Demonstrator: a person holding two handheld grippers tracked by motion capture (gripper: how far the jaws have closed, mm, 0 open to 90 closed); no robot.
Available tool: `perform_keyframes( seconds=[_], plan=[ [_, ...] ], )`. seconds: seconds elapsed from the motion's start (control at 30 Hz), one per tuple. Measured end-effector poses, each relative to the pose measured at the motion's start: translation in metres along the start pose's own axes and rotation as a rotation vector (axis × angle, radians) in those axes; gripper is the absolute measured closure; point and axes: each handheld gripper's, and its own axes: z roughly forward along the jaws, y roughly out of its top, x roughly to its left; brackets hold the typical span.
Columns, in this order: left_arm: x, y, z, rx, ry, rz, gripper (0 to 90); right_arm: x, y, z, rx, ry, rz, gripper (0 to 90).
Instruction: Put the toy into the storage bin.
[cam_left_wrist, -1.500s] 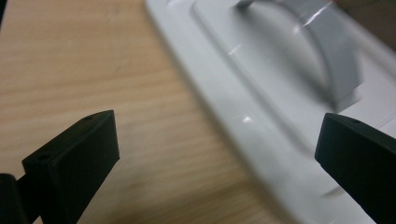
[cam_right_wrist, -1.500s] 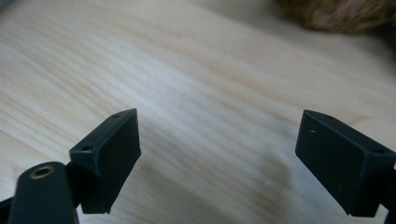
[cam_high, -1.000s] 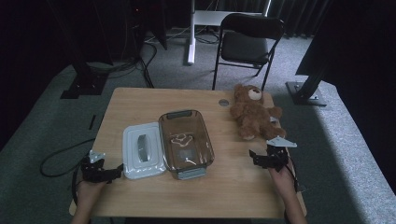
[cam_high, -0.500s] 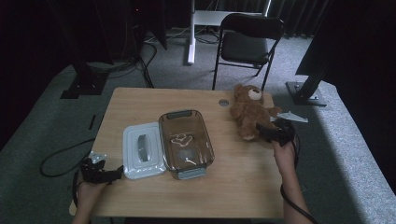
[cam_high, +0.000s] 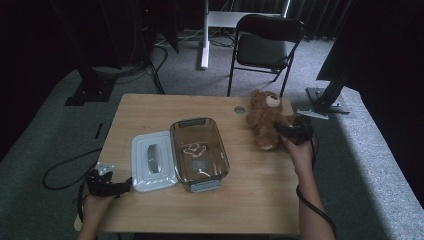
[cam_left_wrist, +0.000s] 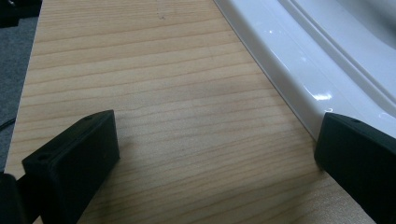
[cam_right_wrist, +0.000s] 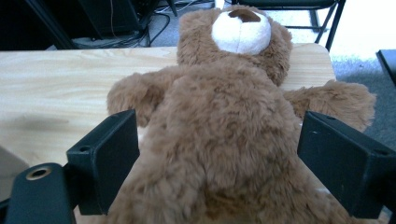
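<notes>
A: While the right gripper straddles the bear, jaws wide to either side of its belly, nothing is gripped yet. Bear lies near the desk's far right corner.

B: Left one?

A: Left gripper rests at the near left edge, jaws spread, one tip touching the lid's rim, nothing between them. Lid lies flat on the desk, just left of the box.

B: So the box is already uncovered?

A: Yes, open, mid-desk, with some small thing pale on its floor; cannot tell what. I'd judge the bear is bound for it.

B: How far along, then?

A: Early. Lid off looks done. Left, as I read it: close on the bear, lift, carry it left into the box, then likely the lid back on.
</notes>
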Motion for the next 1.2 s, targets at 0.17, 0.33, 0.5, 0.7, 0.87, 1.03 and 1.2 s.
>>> perform_keyframes(
  seconds=[0.17, 0.33, 0.5, 0.7, 0.87, 1.03, 1.2],
  plan=[
    [0.000, 0.000, 0.000, 0.000, -0.002, 0.001, 0.6, -0.003, 0.009, 0.014, 0.014, -0.011, 0.038, 12.0],
    [0.000, 0.000, 0.000, -0.001, -0.003, 0.001, 0.6, -0.006, 0.020, 0.027, 0.025, -0.013, 0.044, 11.3],
    [0.000, 0.000, 0.000, 0.001, -0.004, 0.003, 0.5, -0.006, 0.028, 0.041, 0.061, -0.038, 0.035, 11.3],
    [0.000, 0.001, 0.000, 0.001, -0.006, 0.006, 0.5, -0.008, 0.023, 0.061, 0.128, -0.051, 0.059, 11.3],
    [0.000, 0.001, 0.001, 0.001, -0.007, 0.007, 0.6, -0.009, 0.006, 0.077, 0.191, -0.030, 0.076, 10.7],
    [0.000, 0.001, 0.001, 0.001, -0.007, 0.007, 0.6, -0.003, -0.004, 0.085, 0.211, -0.026, 0.046, 10.4],
    [-0.001, 0.001, 0.001, 0.000, -0.009, 0.008, 0.6, -0.002, -0.013, 0.091, 0.222, -0.036, 0.044, 12.5]
  ],
)
